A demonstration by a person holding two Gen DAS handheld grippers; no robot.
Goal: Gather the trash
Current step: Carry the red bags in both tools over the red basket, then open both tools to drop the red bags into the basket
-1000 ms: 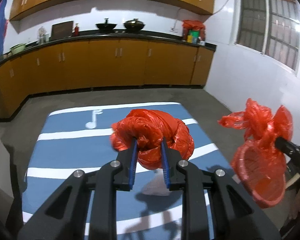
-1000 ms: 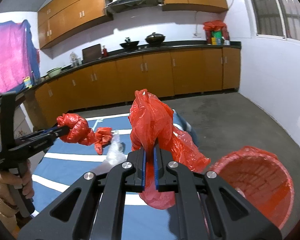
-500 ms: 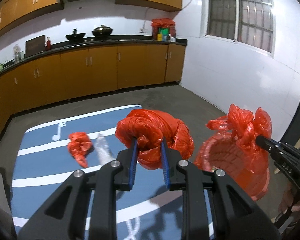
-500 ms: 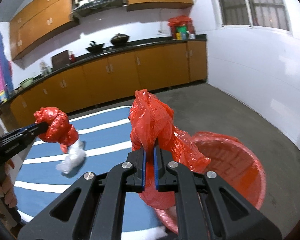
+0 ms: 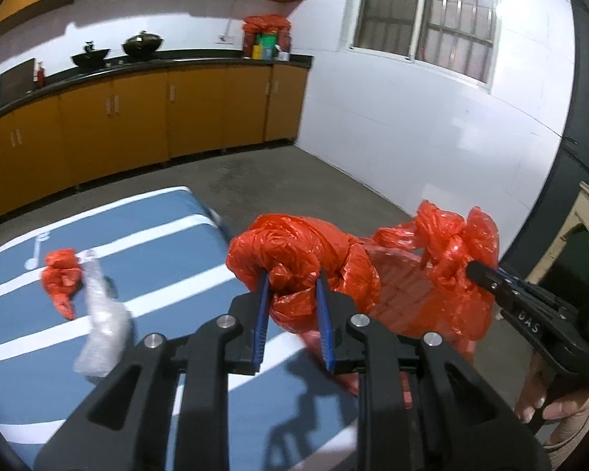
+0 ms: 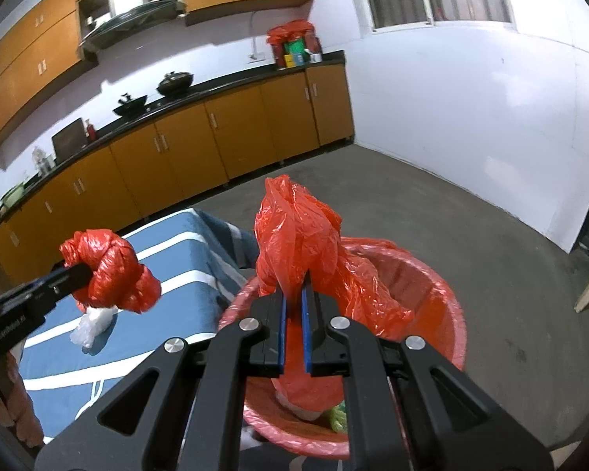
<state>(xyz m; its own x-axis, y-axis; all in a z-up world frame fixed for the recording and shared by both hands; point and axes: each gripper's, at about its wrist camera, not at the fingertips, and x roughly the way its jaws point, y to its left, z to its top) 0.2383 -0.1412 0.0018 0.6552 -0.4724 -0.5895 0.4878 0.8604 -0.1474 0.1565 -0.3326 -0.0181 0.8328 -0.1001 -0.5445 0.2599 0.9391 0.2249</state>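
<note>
Over the red bin now, my right gripper pinches its loose bag; my left gripper, pinching the knotted bag, has followed, ready to drop.

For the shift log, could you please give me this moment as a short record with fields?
left tool: shut on knotted red bag, held above the table edge
right tool: shut on red bag liner, pulled up above the bin
red bin: on the floor beside the table, some trash inside
striped blue table: carries a small red bag scrap and crumpled clear plastic
background: kitchen counter with woks
</note>
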